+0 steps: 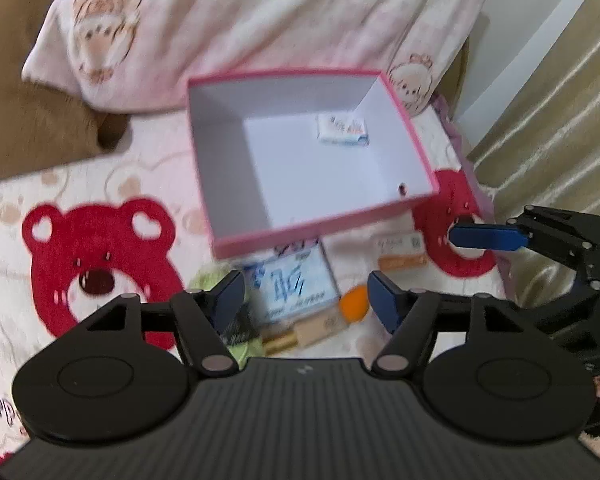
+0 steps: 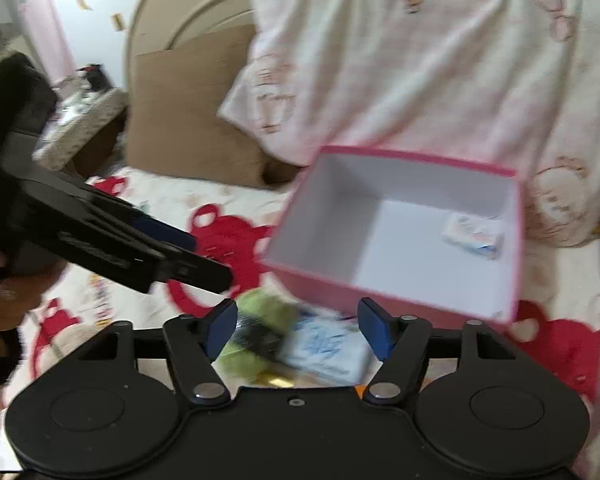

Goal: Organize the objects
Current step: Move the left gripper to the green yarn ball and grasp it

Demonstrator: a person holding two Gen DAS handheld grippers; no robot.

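My left gripper and right gripper were both wide apart and held nothing. The pink box sat open side up on the bear blanket, with 1 small packet lying flat in its far corner. A blue-white packet, a green thing and an orange thing crowded just before the box.

box: matt pink card outside, smooth white inside | blanket: soft fleecy cloth, red bear print | pillow: soft pale cloth | left gripper: matt black plastic, blue pads, dull metal pins
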